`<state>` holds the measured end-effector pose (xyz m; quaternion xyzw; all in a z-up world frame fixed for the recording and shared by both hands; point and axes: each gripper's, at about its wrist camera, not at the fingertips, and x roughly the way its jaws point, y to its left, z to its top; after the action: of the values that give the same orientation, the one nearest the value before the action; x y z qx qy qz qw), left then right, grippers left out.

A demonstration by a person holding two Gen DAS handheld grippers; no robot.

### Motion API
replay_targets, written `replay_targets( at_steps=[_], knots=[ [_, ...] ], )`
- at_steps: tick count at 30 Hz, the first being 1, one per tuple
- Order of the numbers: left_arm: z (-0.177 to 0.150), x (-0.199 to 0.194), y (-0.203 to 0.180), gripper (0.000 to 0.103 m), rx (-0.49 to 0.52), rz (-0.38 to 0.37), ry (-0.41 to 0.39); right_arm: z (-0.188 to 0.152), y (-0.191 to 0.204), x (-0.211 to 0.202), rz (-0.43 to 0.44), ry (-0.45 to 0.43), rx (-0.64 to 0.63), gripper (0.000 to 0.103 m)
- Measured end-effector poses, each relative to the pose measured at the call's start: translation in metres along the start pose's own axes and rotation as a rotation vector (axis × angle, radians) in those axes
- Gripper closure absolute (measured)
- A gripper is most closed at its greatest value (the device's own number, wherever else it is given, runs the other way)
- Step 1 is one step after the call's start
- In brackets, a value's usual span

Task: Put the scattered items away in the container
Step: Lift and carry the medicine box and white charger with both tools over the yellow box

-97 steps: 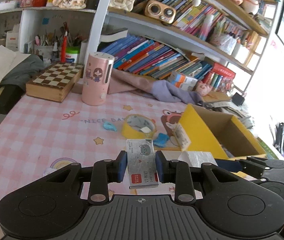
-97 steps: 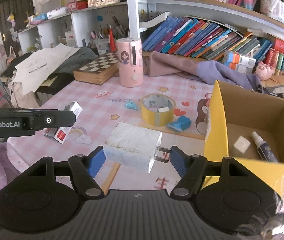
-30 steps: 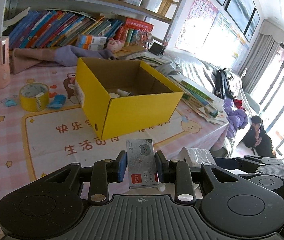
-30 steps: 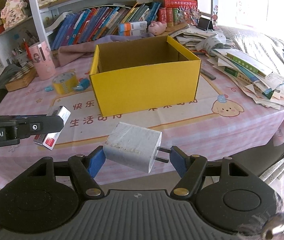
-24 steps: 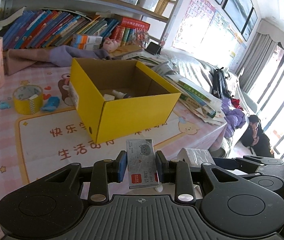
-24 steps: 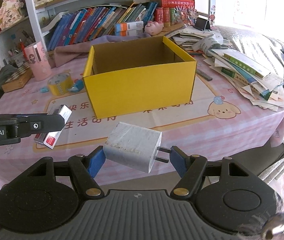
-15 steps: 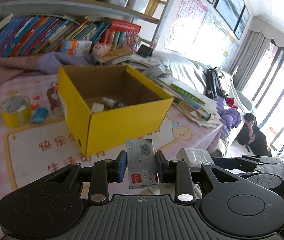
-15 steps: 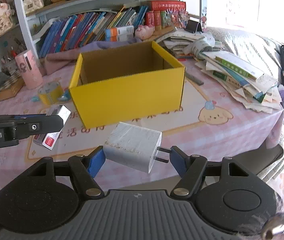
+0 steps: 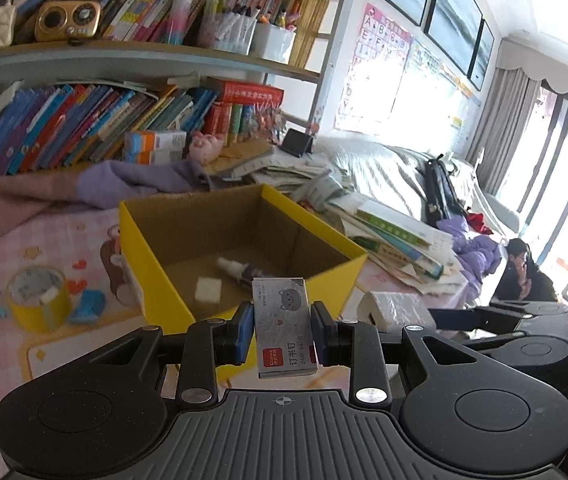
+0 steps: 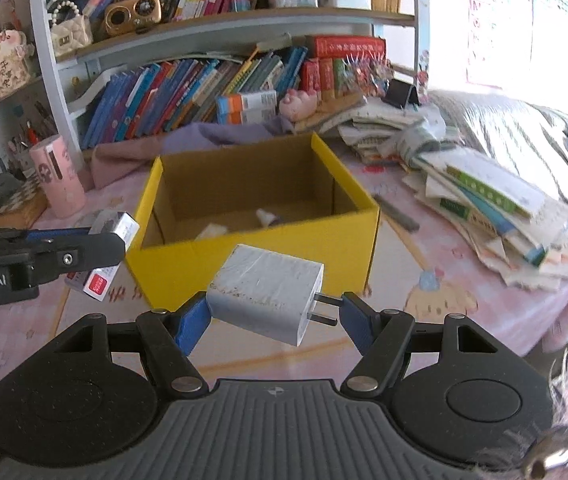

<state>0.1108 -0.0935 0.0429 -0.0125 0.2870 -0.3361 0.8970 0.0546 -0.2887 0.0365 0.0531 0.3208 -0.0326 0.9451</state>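
My left gripper [image 9: 282,330] is shut on a small grey staple box [image 9: 284,326] with a cat face and red label, held above the near wall of the open yellow cardboard box [image 9: 156,264]. My right gripper [image 10: 274,314] is shut on a white plug charger [image 10: 264,298], held in front of the yellow box [image 10: 268,256]. Inside the box lie a small bottle [image 9: 238,269] and a white square piece [image 9: 208,290]. The left gripper with the staple box [image 10: 104,248] shows at the left of the right wrist view. The charger [image 9: 391,306] also shows in the left wrist view.
A yellow tape roll [image 9: 38,298] and two small blue items [image 9: 88,306] lie on the pink tablecloth left of the box. A pink cylinder [image 10: 58,176] and a chessboard box [image 10: 20,204] stand behind. A pile of books and papers [image 10: 479,196] lies right of the box. Bookshelves back the table.
Both grippers have moved from the table's left and front edge up toward the yellow box, keeping their hold. The box now looks closer and its inside shows from above.
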Motion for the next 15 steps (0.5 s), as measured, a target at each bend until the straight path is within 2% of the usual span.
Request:
replay_targets(
  at_steps=[9,15],
  knots=[
    [0.03,0.043,0.007,0.074,-0.008,0.063,-0.026,0.045,-0.027,0.043,0.031,-0.014,-0.049,0.034],
    [0.048,0.075,0.012,0.074,-0.014,0.119,-0.012,0.076,-0.041,0.081,0.084,-0.003,-0.116,0.034]
  ],
)
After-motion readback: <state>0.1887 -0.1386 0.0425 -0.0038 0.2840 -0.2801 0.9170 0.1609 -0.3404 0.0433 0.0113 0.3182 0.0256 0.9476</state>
